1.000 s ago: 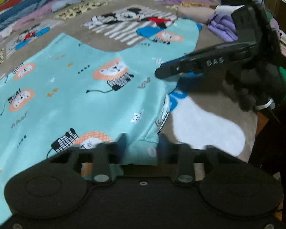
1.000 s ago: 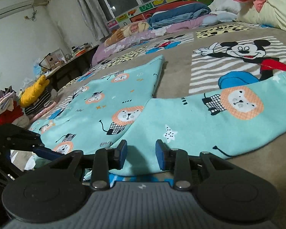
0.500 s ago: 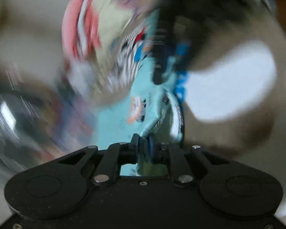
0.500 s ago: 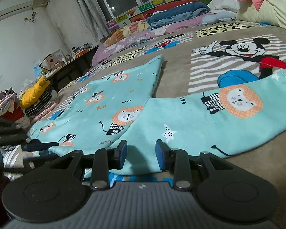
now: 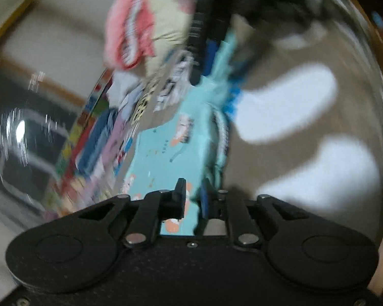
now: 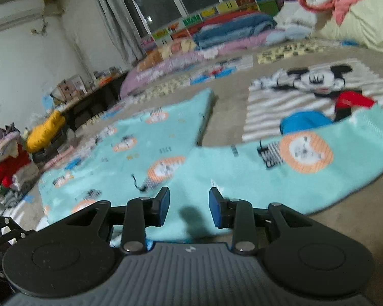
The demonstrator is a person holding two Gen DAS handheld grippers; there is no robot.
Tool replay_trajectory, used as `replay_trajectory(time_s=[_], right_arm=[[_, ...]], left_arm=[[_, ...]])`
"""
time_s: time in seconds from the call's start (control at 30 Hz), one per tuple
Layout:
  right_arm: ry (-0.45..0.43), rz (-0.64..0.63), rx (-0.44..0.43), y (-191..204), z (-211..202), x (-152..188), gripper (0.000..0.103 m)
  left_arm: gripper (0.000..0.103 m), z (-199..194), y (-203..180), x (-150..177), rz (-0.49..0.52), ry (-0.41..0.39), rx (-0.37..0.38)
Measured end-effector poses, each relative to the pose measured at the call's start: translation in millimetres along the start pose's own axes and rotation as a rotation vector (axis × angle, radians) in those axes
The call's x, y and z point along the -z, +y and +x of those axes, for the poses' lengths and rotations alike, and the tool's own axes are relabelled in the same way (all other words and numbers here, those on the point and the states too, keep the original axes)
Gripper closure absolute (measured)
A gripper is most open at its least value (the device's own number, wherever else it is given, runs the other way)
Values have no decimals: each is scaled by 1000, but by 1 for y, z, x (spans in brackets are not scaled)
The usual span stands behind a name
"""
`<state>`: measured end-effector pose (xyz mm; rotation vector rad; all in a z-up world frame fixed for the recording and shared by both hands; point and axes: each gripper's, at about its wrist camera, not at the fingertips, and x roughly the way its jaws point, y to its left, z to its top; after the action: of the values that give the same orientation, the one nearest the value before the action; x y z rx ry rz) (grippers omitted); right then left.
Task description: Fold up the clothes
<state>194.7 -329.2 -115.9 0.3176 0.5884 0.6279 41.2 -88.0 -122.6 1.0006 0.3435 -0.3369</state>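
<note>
Beige bedding (image 6: pixel 344 219) printed with a cartoon mouse on grey stripes covers the bed, and folded quilts in blue, pink and purple (image 6: pixel 217 35) are stacked along the far edge under a dark window with pale curtains. Spread across the bed lies the turquoise fleece garment with orange lion prints (image 6: pixel 242 168): its body stretches away ahead and to the left of the right gripper (image 6: pixel 189 207), while one sleeve runs off to the right. The right gripper hovers low over the near edge of the cloth, its blue-padded jaws standing apart with fabric beneath them but nothing pinched.

The left wrist view is heavily smeared and tilted. There the left gripper (image 5: pixel 192 199) shows turquoise cloth (image 5: pixel 171 153) between its jaws; the jaws have just been opening, a narrow gap stands between them, and whether the pads press on the cloth cannot be told through the blur. Beyond them the garment hangs drawn up into a narrow band
</note>
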Motion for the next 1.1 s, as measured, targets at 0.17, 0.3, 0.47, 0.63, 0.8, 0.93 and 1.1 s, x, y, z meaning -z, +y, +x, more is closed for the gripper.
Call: replay_trajectory(time_s=[0.17, 0.3, 0.47, 0.63, 0.8, 0.93, 1.1], right_arm=[[-20, -58, -87, 22, 5, -3, 66], [18, -127, -150, 43, 19, 2, 67], [81, -184, -140, 54, 31, 12, 67], [81, -148, -142, 50, 29, 12, 68], [89, -147, -136, 51, 31, 15, 68], [101, -137, -132, 47, 33, 15, 68], [99, -155, -129, 46, 29, 17, 68]], left_arm=[[75, 29, 13, -21, -121, 18, 73], [75, 46, 10, -14, -99, 107, 111], [75, 44, 36, -2, -268, 120, 216], [81, 52, 61, 2, -372, 115, 304], [101, 38, 36, -10, -115, 68, 126], [101, 22, -25, -2, 295, -44, -74], [102, 25, -64, 26, 473, -31, -117]])
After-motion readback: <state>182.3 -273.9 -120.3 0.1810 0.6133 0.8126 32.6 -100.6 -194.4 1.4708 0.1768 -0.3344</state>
